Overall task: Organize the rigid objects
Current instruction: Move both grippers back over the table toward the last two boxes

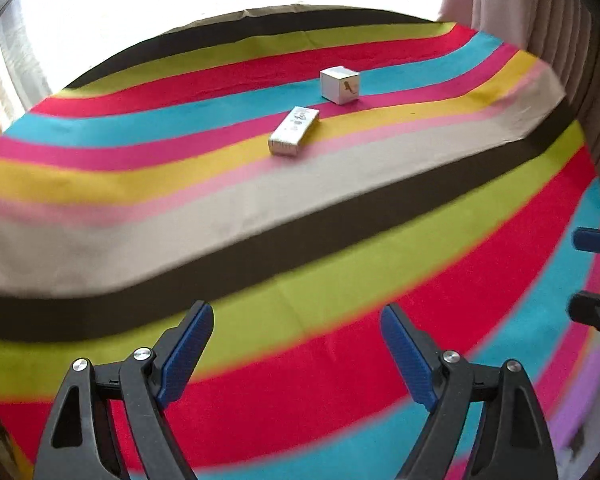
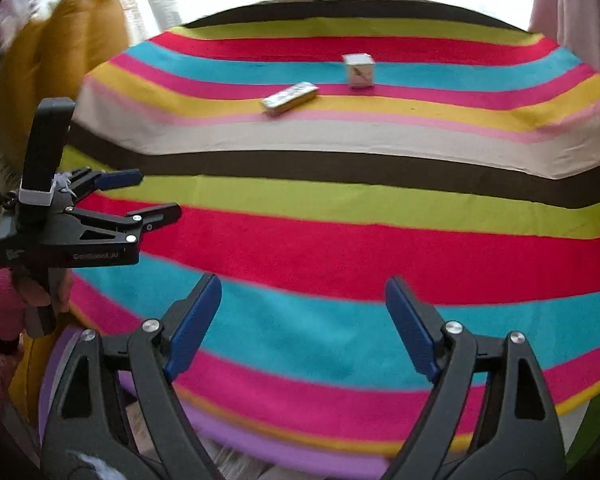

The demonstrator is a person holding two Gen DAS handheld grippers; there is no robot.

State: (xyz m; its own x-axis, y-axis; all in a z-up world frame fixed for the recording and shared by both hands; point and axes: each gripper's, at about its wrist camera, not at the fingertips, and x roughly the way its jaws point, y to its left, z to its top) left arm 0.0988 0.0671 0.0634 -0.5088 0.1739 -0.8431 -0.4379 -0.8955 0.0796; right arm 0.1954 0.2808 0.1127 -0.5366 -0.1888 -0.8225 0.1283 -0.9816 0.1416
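- Your left gripper sits nearest the lens in the left wrist view: both blue-padded fingers are spread wide, with nothing between them, above the red and lime stripes of the striped cloth.
- Your right gripper is likewise spread wide and holds nothing; its blue fingers hang over the turquoise and red stripes near the cloth's close edge.
- In the right wrist view, your left gripper shows from the side at the left edge, levelled roughly flat and pointing across the cloth, one finger above the other with a clear gap between them. Your left hand grips the handle below it, a pink sleeve behind.
- In the left wrist view, the tips of your right gripper just enter at the right edge, apart from each other.
- Further out, the flat white box lies on its broad face across the yellow and pink stripes, its long side angled away from you.
- Just beyond it, near but not touching, the white cube box stands upright on the turquoise and magenta stripes, a small dark print on its facing side.
- Both boxes are well apart from either gripper.
- A mustard cushion sits off the cloth's left side; pleated curtains hang at the right.
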